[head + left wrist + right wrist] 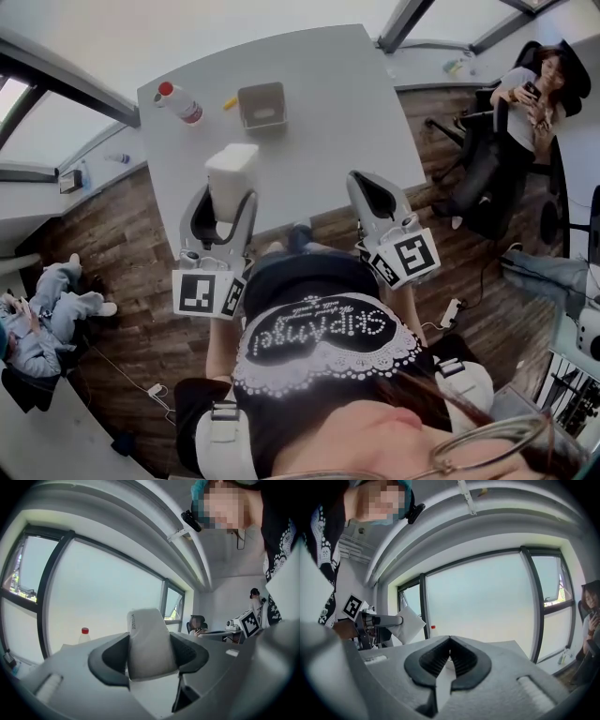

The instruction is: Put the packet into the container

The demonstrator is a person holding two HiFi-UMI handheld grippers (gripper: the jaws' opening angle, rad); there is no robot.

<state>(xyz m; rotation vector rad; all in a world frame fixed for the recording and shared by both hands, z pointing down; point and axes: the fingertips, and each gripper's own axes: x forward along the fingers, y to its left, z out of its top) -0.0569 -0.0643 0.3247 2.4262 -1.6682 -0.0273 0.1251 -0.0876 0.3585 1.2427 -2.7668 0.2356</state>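
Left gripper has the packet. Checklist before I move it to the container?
1. Grip: white soft packet sits between the left gripper jaws, pads on both sides: ok.
2. Packet pose: upright, top sticking out above the jaws: ok.
3. Grey square container: open side up, nothing seen inside: ok.
4. Packet over container: not ok. It is short of it, above the near part of the white table.
5. Right gripper: jaws together, nothing between them, off to the side: ok.
6. Clear bottle with red cap: stands left of the container, apart from it: ok.
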